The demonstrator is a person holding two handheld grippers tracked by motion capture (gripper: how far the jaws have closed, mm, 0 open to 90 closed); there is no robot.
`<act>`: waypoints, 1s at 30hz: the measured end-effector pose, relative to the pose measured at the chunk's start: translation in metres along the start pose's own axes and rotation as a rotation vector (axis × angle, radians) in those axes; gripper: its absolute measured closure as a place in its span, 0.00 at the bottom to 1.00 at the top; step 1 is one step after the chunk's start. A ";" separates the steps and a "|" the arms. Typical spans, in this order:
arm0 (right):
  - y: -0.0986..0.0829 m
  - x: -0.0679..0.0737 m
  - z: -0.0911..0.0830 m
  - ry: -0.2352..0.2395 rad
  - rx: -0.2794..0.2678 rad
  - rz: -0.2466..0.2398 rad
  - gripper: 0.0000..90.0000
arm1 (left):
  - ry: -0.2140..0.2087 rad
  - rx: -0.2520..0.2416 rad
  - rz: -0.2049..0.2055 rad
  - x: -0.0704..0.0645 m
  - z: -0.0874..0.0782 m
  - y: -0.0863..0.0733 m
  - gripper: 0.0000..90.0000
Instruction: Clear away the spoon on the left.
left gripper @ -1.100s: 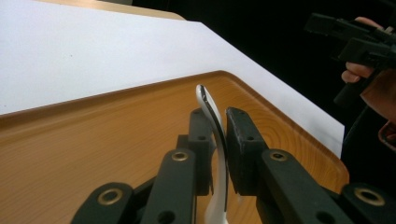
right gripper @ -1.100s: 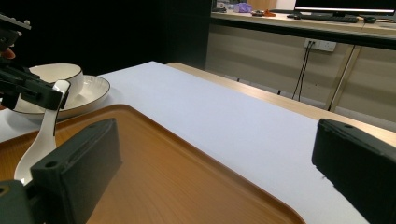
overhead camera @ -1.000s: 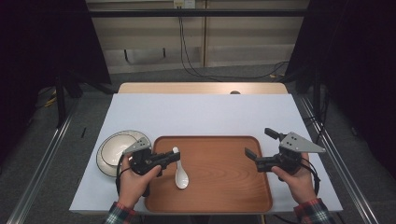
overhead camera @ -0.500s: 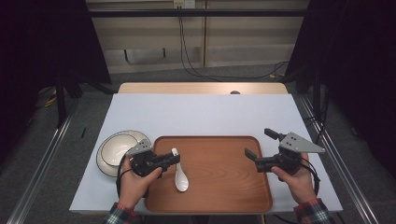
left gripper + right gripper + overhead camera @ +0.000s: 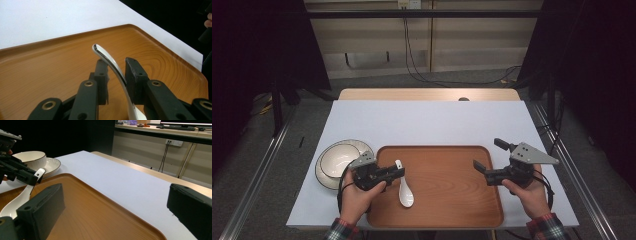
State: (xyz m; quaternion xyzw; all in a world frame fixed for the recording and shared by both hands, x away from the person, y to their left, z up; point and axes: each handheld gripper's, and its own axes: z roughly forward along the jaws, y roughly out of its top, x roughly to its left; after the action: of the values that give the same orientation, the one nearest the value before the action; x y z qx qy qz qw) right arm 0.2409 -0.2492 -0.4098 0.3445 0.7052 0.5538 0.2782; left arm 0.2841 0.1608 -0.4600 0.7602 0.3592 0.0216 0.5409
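White ceramic soup spoon (image 5: 110,58) with its curved handle standing up between the two black jaws of the left tool (image 5: 399,172), its bowl end lying back towards the hand, down on the brown wooden tray (image 5: 452,200). Far jaw pad right against the handle, a thin gap on the near side; cannot tell whether already clamped or merely bracketing it.

Judged as a pick-up or set-down of the spoon by its handle. To do it well:
- Keep the handle centred between the pads, gripped on its thicker middle and not at the thin tip, which pokes just beyond the jaw ends.
- Close gently and squarely; glazed ceramic likely slick, so a skewed pinch could let it twist or squirt out.
- Lift straight up and keep the bowl end level, clear of the tray rim.

Right tool (image 5: 489,155) held above the tray's opposite edge, well apart from the spoon, jaws spread wide with nothing between them.

Beside the left tool, on its outer side off the tray: a white dark-rimmed bowl (image 5: 337,159) on a matching plate (image 5: 319,175), resting on the white-covered tabletop (image 5: 427,122).
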 end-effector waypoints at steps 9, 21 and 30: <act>0.000 0.000 -0.001 0.002 0.000 0.000 0.01 | 0.018 0.013 -0.002 0.002 0.000 -0.002 0.78; 0.000 0.000 0.000 0.008 -0.001 -0.004 0.01 | 0.040 0.034 -0.014 0.006 0.003 -0.006 0.74; 0.000 0.001 0.001 0.009 0.000 -0.004 0.01 | 0.056 0.054 -0.017 0.007 0.004 -0.006 0.71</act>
State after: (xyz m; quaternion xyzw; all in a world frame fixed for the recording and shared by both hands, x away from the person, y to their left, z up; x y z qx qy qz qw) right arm 0.2412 -0.2483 -0.4100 0.3404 0.7070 0.5549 0.2762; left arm 0.2880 0.1630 -0.4695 0.7707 0.3809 0.0285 0.5100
